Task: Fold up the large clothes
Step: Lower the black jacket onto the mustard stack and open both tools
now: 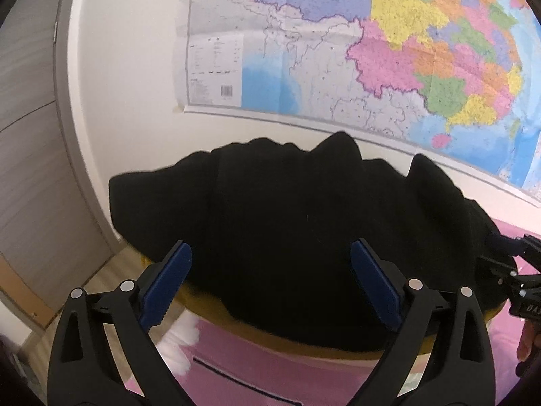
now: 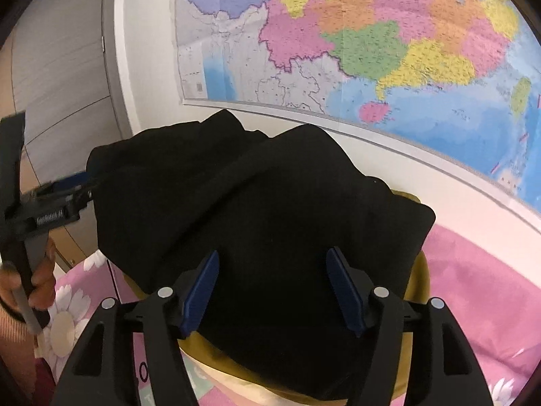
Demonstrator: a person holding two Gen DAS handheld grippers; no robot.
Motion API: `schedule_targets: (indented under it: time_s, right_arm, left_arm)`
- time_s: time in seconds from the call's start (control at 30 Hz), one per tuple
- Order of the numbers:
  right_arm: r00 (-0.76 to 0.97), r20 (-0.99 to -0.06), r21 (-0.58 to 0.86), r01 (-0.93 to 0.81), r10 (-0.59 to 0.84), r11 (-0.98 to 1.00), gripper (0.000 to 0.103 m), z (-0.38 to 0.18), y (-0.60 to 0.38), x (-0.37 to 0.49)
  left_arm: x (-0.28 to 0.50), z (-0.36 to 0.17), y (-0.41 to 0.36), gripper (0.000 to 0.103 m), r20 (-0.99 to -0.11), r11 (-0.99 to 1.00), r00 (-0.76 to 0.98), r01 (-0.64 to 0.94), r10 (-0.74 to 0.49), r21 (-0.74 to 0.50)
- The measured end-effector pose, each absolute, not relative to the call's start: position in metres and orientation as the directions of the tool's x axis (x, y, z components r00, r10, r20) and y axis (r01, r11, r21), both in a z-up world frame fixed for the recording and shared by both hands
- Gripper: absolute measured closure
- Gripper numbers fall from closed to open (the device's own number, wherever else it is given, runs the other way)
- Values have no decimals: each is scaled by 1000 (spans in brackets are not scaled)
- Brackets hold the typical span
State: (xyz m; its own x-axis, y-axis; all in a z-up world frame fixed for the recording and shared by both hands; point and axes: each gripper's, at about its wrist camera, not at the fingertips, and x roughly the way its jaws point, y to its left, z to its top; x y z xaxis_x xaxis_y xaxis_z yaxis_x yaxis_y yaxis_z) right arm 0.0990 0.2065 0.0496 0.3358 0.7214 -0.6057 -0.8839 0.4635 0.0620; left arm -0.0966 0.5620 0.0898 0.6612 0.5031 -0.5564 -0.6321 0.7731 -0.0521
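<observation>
A big black garment (image 1: 304,220) lies in a soft heap on top of something mustard yellow (image 1: 304,345), which sits on a pink bedcover (image 1: 270,379) with white daisies. The black cloth is bunched and lumpy, with folds that rise up near the wall. What kind of clothing it is cannot be told, because it is so dark.

The left gripper (image 1: 270,270) points down at the near edge of the heap. Its two blue pads (image 1: 169,284) stand far apart, one on each side, and the black cloth shows in the gap between them. The pads do not press on the cloth, so the jaws are wide and hold nothing.

The right gripper (image 2: 272,284) also points down at the heap from a spot more to the right. Its blue pads (image 2: 201,291) stand apart too, though not as far as the left ones. Black cloth shows between them, but they do not squeeze it.

In the right wrist view a hand (image 2: 40,270) at the left edge holds the left gripper's handle, and that gripper sits by the left side of the heap.

On the white wall (image 1: 128,84) behind the bed hangs a large map (image 1: 372,50) in many colours. A grey wooden cupboard (image 1: 30,118) stands at the left.
</observation>
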Motion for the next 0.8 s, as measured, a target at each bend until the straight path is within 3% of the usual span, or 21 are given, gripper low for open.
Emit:
schedule_targets:
  time_s: [0.1,0.4,0.8]
  right_arm:
    - [335,-579,79,-884,743,460,26,52,201,92]
    - [358,-519,92,-879,776,467,22,50,166,57]
    - [377,-516,37,-888,769,459,10,45,133,14]
  left_arm:
    - [-102,87,555,5,-563,766,659,-639,499,-69]
    - [-120,86,513,6,-572,759,640,-649,513,-45]
    - [-142,79,458,6,-588,772,644,-633,489,-51]
